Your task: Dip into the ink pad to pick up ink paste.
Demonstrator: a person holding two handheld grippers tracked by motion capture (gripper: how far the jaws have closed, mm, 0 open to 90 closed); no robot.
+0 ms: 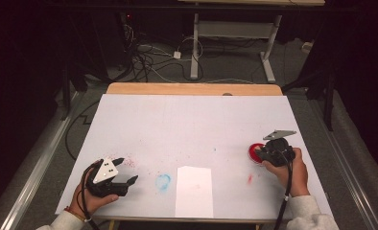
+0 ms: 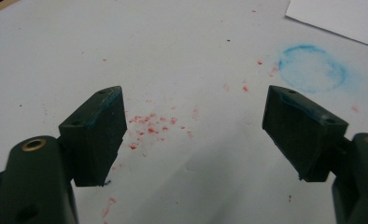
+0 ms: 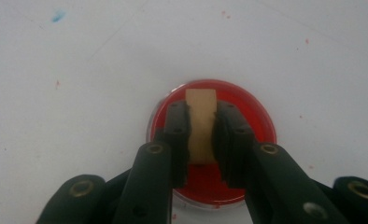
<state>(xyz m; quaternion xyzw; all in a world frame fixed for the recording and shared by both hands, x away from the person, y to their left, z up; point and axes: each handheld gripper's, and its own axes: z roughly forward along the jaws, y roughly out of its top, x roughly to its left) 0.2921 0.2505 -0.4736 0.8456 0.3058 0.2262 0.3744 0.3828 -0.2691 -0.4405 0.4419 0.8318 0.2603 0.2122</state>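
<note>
Over on the table (image 1: pixel 129 115) I count two grippers, one red dish (image 3: pixel 261 122), one white sheet (image 1: pixel 194 190); the right gripper (image 3: pixel 201 122) pinches a tan block (image 3: pixel 201 122) directly above the dish; the left gripper (image 2: pixel 194 126) gapes empty; its own view reveals red specks (image 2: pixel 150 126) and a blue ring (image 2: pixel 313 68).

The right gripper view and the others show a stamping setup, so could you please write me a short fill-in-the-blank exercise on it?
1. The right gripper is shut on a tan wooden stamp over a round ink pad coloured ____.
2. The jaws of the left gripper stand ____.
3. The ring-shaped stain on the table cover is ____.
4. The white paper sheet lies at the table's ____ edge.

Missing words: red; open; blue; near
</note>
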